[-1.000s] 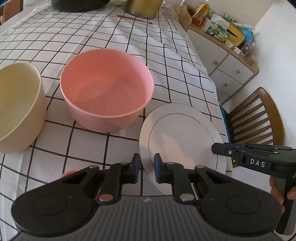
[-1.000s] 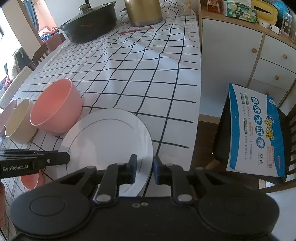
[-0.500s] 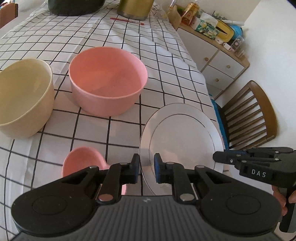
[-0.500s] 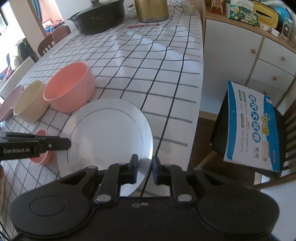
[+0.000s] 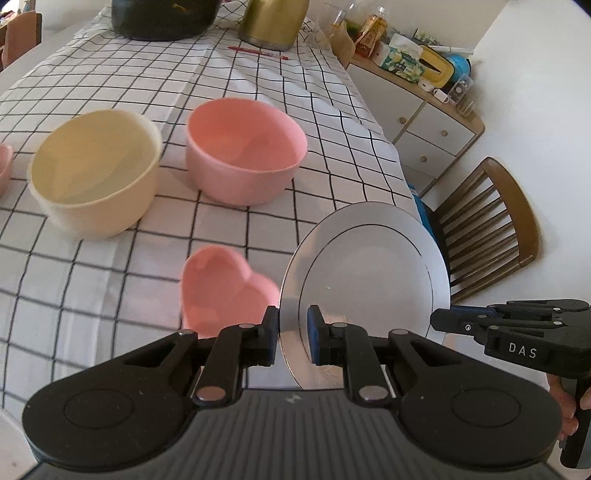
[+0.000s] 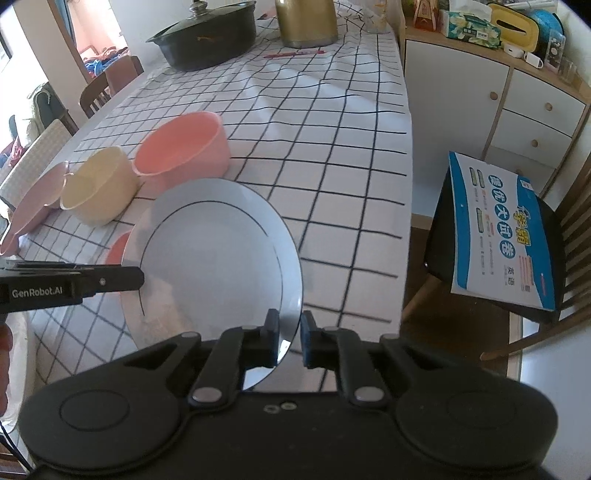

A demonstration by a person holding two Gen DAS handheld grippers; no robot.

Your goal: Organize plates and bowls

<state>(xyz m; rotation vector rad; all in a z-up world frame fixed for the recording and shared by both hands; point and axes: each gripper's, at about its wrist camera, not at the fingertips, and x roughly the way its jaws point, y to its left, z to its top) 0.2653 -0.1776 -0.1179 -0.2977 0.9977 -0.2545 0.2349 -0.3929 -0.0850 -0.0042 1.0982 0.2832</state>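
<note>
A white plate [image 5: 369, 280] with a thin dark ring hangs tilted above the table's near right corner, held by both grippers. My left gripper [image 5: 291, 332] is shut on its near left rim. My right gripper [image 6: 290, 332] has the plate's [image 6: 218, 258] right rim between its pads, and its jaws are closing on it. A pink heart-shaped dish [image 5: 221, 288] lies on the cloth partly beneath the plate. Behind it stand a cream bowl [image 5: 92, 166] and a pink bowl [image 5: 243, 147]. A flat pink plate [image 6: 37, 206] lies left of the cream bowl.
A black lidded pot [image 6: 207, 33], a gold kettle [image 6: 306, 22] and a red pen [image 6: 291, 54] sit at the far end of the checked tablecloth [image 6: 332, 147]. A chair holding a blue booklet [image 6: 502, 229] and a white cabinet [image 6: 498, 103] stand right of the table.
Both grippers have drawn back and risen with the plate between them. The bowls now look farther away, and the heart-shaped dish has come into view beside the plate.
</note>
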